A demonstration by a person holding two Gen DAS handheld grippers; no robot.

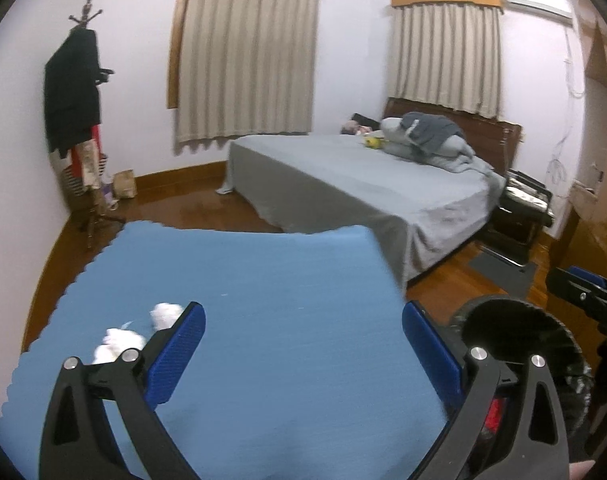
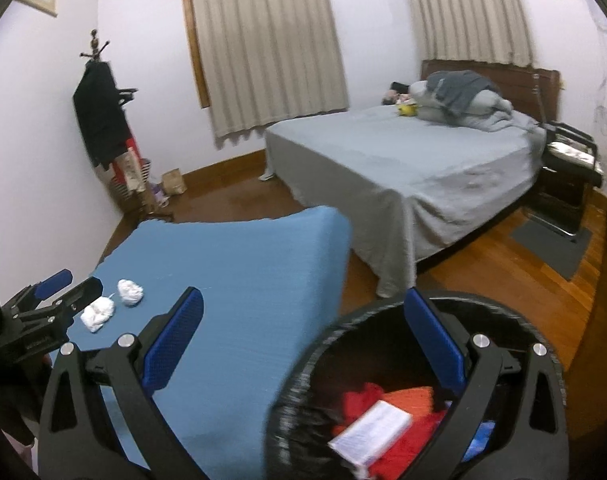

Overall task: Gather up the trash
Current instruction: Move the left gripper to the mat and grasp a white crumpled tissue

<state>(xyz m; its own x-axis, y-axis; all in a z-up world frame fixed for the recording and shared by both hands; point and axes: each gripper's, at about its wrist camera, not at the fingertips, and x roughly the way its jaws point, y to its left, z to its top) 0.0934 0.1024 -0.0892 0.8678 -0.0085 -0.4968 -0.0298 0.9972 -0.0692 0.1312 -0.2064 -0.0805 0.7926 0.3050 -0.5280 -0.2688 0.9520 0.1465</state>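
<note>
Two crumpled white paper wads lie on the blue tablecloth: one just beyond my left fingertip, the other behind the left finger. My left gripper is open over the cloth with nothing between its blue pads. In the right wrist view the same wads sit at the left, close to the left gripper. My right gripper is open and empty above the near rim of the black bin, which holds red and orange wrappers and a white box.
The bin stands on the wooden floor at the table's right edge. A grey-sheeted bed fills the room behind, with a black chair beside it. A coat stand with clothes occupies the far left corner.
</note>
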